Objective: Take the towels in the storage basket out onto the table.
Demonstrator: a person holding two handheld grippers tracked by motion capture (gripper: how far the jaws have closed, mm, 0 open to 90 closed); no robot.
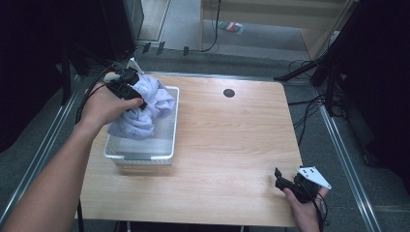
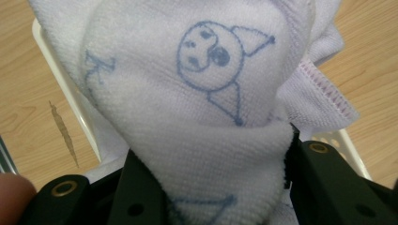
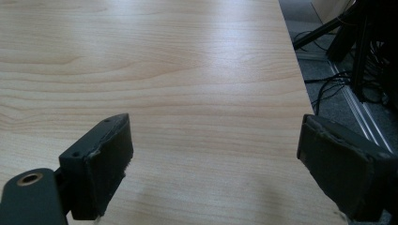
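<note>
A pale lilac cloth (image 1: 147, 104) with blue cartoon drawings hangs bunched over the far left part of a white perforated basket (image 1: 140, 155). My left gripper (image 1: 140, 102) is shut on the cloth from above. In the left gripper view the cloth (image 2: 206, 79) bulges up between the two black jaws of that gripper (image 2: 211, 187), and a drawn face shows on it. My right gripper (image 1: 281, 180) rests low at the table's near right corner. It (image 3: 213, 154) stands open over bare wood, with nothing between its jaws.
The wooden table (image 1: 232, 140) has a round cable hole (image 1: 229, 93) at the back. Its right edge (image 3: 293, 61) runs close beside my right gripper, with cables and stand legs (image 3: 347, 51) on the floor beyond. The basket's rim (image 2: 70, 98) lies under the cloth.
</note>
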